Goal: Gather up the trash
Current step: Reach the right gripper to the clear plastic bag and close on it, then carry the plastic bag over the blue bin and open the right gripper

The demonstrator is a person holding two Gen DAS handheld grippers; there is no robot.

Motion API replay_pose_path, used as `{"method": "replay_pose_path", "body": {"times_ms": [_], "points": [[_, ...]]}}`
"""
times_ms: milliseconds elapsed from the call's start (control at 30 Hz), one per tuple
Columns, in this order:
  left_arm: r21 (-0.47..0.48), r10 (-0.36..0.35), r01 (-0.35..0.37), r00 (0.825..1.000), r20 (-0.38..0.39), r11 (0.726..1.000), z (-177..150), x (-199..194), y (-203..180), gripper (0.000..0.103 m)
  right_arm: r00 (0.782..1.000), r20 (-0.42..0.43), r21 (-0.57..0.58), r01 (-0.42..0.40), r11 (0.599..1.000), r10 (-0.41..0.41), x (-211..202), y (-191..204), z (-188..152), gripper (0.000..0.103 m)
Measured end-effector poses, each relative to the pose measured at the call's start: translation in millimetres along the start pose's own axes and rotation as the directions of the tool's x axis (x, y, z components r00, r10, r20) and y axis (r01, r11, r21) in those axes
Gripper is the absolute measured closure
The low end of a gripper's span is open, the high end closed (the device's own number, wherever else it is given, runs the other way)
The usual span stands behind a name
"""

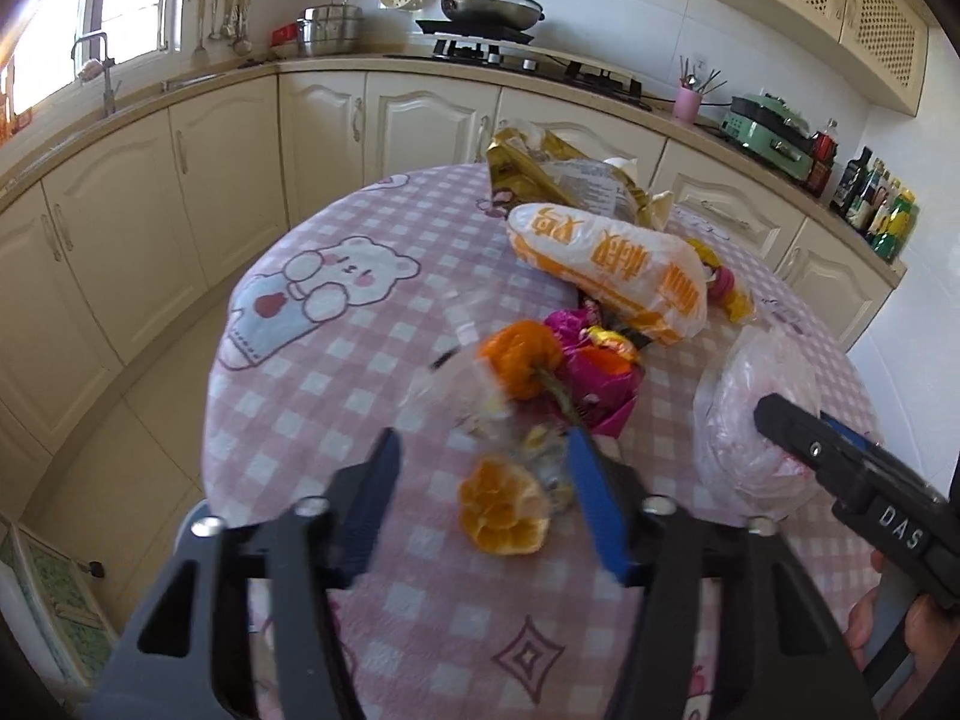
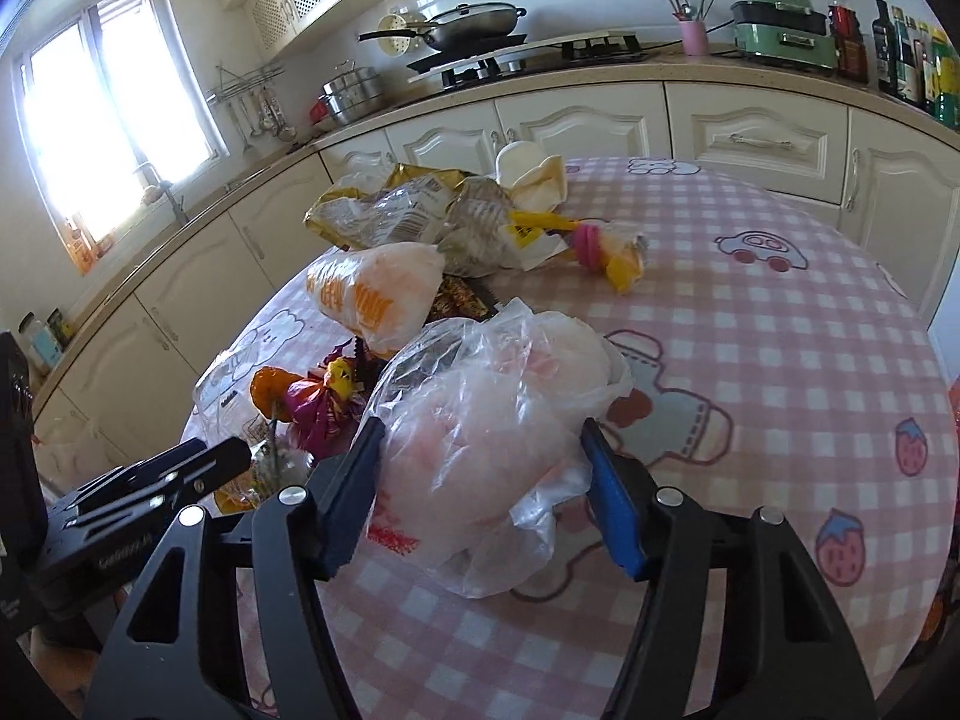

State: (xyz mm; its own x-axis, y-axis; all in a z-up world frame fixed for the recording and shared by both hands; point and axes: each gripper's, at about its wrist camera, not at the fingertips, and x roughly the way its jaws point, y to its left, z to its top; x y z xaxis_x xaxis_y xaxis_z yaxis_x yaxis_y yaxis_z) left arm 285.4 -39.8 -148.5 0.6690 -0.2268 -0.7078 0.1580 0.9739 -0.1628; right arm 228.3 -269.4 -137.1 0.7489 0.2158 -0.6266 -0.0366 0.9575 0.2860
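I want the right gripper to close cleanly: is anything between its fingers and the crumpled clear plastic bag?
Nothing visible is in the way. The right gripper is open with the clear plastic bag already lying between its blue fingers on the checked tablecloth. The magenta wrapper sits off to the left, outside the fingers.

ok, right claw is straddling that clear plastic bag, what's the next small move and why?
Probably close the right claw on the crumpled clear plastic bag. Its fingers stand open on either side of the bag, which bulges up between them on the checked tablecloth, so no further approach looks needed. The left claw is open over the orange peel, apart from the bag.
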Motion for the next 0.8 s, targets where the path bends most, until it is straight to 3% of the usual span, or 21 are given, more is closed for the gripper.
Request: {"method": "replay_pose_path", "body": {"times_ms": [67,267,400,633,800], "points": [[-0.009,-0.018,0.018,1.0,0.006,1.0,2,-1,0,0.096,1.0,0.011,-0.006,0.009,1.0,-0.009,-3,-1,1,0.043],[-0.034,-0.123,0.126,0.989,0.088,0.991,8,-25,-2,0.098,0.998,0.062,-0.017,0.025,1.0,-0.024,-17,4,8,0.044],[-0.044,-0.184,0.192,0.972,0.146,0.98,10,-48,-4,0.098,0.995,0.1,-0.025,0.028,0.999,-0.025,-31,10,11,0.044],[-0.046,-0.186,0.201,0.958,0.22,0.979,4,-93,5,0.098,0.987,0.163,-0.071,0.008,0.997,0.003,-61,36,11,0.044],[-0.078,-0.155,0.182,0.951,0.266,0.98,-8,-126,34,0.098,0.983,0.17,-0.141,-0.041,0.989,0.065,-66,77,9,0.044]]}}
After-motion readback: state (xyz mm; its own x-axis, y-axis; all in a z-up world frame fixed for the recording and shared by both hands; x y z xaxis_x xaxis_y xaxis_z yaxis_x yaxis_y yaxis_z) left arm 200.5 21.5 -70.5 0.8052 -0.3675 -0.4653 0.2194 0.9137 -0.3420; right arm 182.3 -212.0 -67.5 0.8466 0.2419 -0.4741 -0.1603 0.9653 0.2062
